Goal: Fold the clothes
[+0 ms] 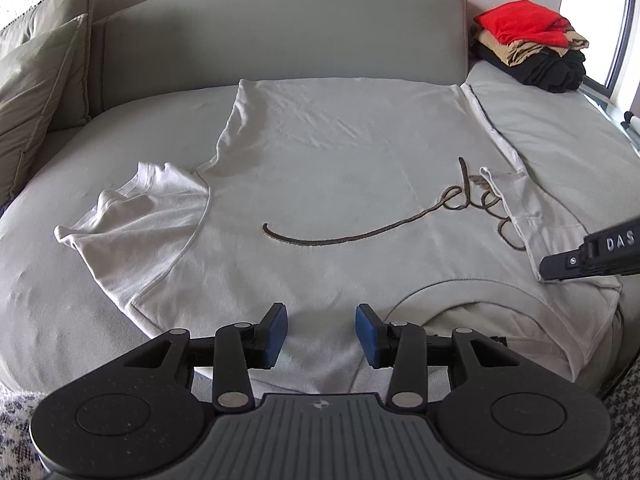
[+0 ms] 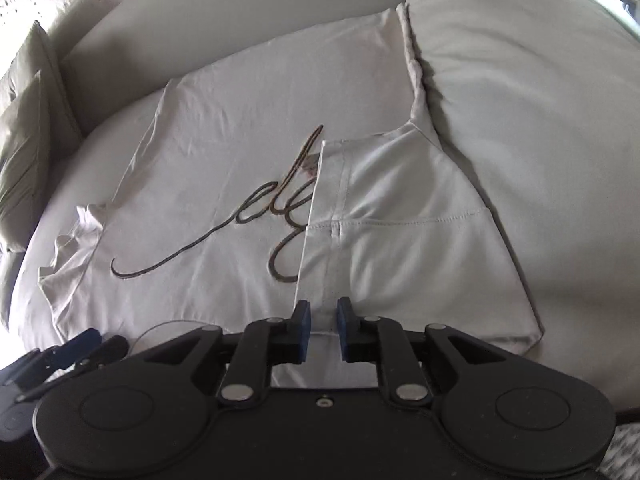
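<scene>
The white shirt [image 1: 320, 168] lies flat on the couch [image 1: 280, 28], stretching straight away from both grippers, right sleeve [image 2: 392, 240] folded in just ahead of the half-open, seemingly empty right gripper [image 2: 322, 322], while the left gripper [image 1: 321, 334] gapes wide and empty.
</scene>
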A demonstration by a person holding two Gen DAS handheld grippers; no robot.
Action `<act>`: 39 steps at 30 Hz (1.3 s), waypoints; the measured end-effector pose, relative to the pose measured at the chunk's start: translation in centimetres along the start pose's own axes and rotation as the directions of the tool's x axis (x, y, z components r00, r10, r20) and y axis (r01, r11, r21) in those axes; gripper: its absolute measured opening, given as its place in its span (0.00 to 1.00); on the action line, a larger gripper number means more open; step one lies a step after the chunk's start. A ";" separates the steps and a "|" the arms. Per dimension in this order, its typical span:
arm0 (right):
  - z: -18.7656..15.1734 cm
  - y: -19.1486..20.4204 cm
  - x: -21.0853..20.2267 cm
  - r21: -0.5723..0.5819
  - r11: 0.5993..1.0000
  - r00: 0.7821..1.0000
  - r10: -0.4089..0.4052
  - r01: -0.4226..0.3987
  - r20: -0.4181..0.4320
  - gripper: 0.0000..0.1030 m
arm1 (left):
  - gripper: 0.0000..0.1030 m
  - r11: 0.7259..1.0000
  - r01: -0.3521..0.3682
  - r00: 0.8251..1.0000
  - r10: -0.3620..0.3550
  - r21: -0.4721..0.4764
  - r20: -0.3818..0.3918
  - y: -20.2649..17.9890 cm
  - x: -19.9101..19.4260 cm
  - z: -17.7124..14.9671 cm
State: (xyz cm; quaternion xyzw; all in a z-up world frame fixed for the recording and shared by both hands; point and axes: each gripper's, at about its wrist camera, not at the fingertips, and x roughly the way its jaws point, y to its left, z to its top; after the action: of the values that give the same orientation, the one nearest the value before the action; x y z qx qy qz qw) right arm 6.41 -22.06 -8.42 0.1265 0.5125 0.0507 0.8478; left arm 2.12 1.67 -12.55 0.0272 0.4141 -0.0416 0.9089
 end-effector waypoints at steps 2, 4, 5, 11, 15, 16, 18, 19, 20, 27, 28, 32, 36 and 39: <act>-1.0 0.8 -0.6 -0.036 0.999 0.999 0.011 -0.012 -0.041 0.14 | 0.39 1.000 0.001 1.000 -0.001 0.007 0.003 0.1 -0.1 -0.1; -1.9 1.5 -1.7 -0.062 0.998 0.999 0.019 -0.022 -0.049 0.15 | 0.39 1.000 -0.002 1.000 0.002 0.010 0.006 0.2 -0.2 -0.2; -2.1 1.6 -2.1 -0.059 0.998 0.998 0.030 -0.033 -0.047 0.15 | 0.39 1.000 -0.004 1.000 0.004 0.010 0.008 0.3 -0.3 -0.2; -2.5 2.6 -3.3 0.013 0.984 0.984 0.176 -0.176 0.027 0.31 | 0.38 1.000 -0.010 0.999 0.011 -0.028 0.038 1.9 -1.2 -0.6; -2.9 3.7 -2.3 0.030 0.968 0.968 0.246 -0.248 0.048 0.34 | 0.32 0.984 0.025 0.999 -0.017 -0.174 0.050 6.1 -1.7 -0.6; -3.1 4.0 -2.0 0.032 0.965 0.965 0.257 -0.259 0.051 0.34 | 0.27 0.975 0.029 0.998 -0.016 -0.222 0.058 7.5 -1.7 -0.5; -3.2 4.2 -1.1 0.043 0.961 0.962 0.271 -0.273 0.044 0.37 | 0.23 0.948 0.038 0.997 -0.015 -0.316 0.074 10.4 -1.6 -0.2; -3.2 4.1 -0.7 0.055 0.960 0.961 0.274 -0.276 0.037 0.38 | 0.22 0.931 0.042 0.997 -0.014 -0.362 0.082 11.9 -1.6 -0.1; -3.3 4.0 -0.4 0.069 0.957 0.959 0.280 -0.282 0.036 0.38 | 0.21 0.912 0.047 0.996 -0.012 -0.407 0.089 13.4 -1.5 0.1; -3.1 3.5 0.6 0.129 0.939 0.948 0.315 -0.317 0.039 0.41 | 0.29 0.715 0.079 0.994 -0.005 -0.694 0.107 23.2 -0.2 0.9; -3.0 3.5 0.7 0.129 0.939 0.948 0.316 -0.318 0.040 0.41 | 0.29 0.677 0.076 0.996 -0.012 -0.732 0.093 24.4 0.5 0.9; -2.9 3.8 1.0 0.123 0.938 0.947 0.320 -0.323 0.043 0.47 | 0.28 0.556 0.127 0.991 -0.100 -0.822 0.086 27.2 3.2 0.8; -2.9 4.2 1.1 0.099 0.943 0.948 0.316 -0.319 0.045 0.52 | 0.23 0.472 0.155 0.986 -0.131 -0.868 0.105 28.4 4.6 0.6; -2.8 4.5 1.1 0.086 0.945 0.949 0.312 -0.315 0.046 0.55 | 0.21 0.448 0.146 0.987 -0.127 -0.882 0.099 28.7 5.4 0.9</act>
State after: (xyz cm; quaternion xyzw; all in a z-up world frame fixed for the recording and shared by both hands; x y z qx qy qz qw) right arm 4.61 -17.04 -9.42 0.2462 0.4743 0.1591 0.8302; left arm 9.11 29.87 -15.62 -0.4824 0.3677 0.1062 0.7879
